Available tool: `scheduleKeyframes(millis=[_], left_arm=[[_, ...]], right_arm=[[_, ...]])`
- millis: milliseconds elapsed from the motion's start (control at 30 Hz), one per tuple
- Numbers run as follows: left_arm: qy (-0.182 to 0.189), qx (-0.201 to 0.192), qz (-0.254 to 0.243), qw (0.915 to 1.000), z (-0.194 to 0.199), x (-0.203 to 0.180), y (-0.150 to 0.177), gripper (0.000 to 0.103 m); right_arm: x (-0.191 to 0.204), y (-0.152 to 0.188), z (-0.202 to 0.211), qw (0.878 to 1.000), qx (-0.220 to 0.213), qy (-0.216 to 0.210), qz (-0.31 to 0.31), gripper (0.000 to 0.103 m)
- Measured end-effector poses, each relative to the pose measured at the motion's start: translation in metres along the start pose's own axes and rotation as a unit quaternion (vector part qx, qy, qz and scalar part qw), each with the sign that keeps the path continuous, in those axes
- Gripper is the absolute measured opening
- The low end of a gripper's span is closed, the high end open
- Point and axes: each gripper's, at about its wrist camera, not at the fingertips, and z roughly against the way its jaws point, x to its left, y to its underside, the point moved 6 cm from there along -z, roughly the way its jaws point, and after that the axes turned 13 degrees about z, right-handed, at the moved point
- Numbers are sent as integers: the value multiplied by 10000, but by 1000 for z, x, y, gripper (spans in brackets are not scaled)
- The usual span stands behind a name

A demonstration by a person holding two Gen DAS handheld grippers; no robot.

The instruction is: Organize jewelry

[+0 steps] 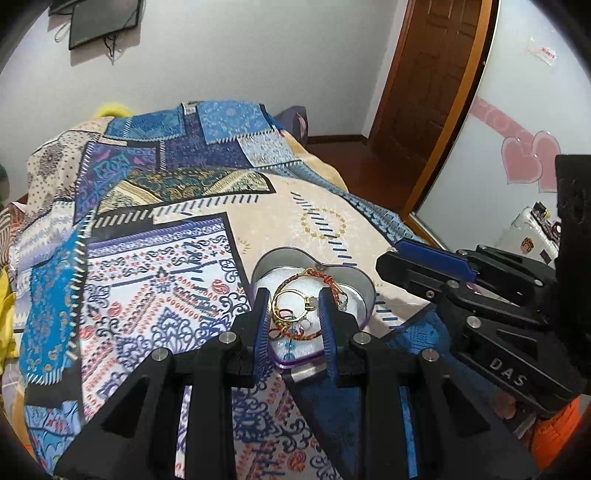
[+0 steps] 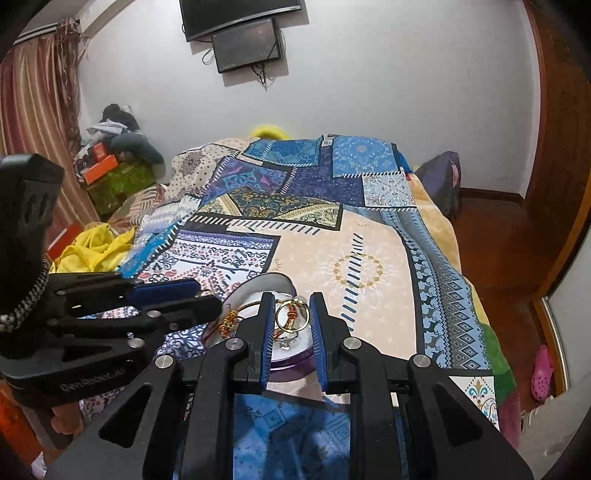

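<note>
The work surface is a bed under a patchwork quilt (image 2: 369, 266) of blue, cream and red panels; it fills the middle of both views. Behind it stands a pale wall, with two dark screens (image 2: 243, 29) at the top centre of the right view. A striped curtain (image 2: 33, 122) hangs at that view's upper left, above a heap of boxes and clothes (image 2: 110, 155), with yellow cloth (image 2: 92, 251) below. A brown door (image 1: 436, 70) occupies the upper right of the left view; red-brown floor (image 2: 491, 240) runs along the quilt's right edge, and a pink shoe (image 2: 542, 373) lies at lower right.

A heart-shaped tin (image 1: 354, 284) rests on the quilt at lower centre of both views. It holds a gold ring (image 2: 292, 315), a red braided cord (image 1: 317, 275) and small silver pieces on white padding.

My left gripper (image 1: 293, 317) has its fingers spread, straddling the tin's near portion and gripping nothing. My right gripper (image 2: 291, 325) is likewise spread, over the tin with the ring showing between its fingers; I cannot tell whether it touches the tin. Each gripper appears at the other view's side, beside the tin.

Bare quilt lies beyond the tin and to its right, up to the bed edge.
</note>
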Motion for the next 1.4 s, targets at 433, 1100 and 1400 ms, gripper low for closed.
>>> scheduleKeyframes(millis=[433,1100,1400], left_arm=[[222,277,63,9994,-18,4,3,25],[-214,-311,181,9991,25,33,-6,29],[-212,-386,228,9988,36,31,-9,30]], right_arm=[[-1,-3,-11,9999,91,-66,59,17],[15,-7,-37,9989,367,-206,184,17],[15,-12,-24,9989,374,-273,63,26]])
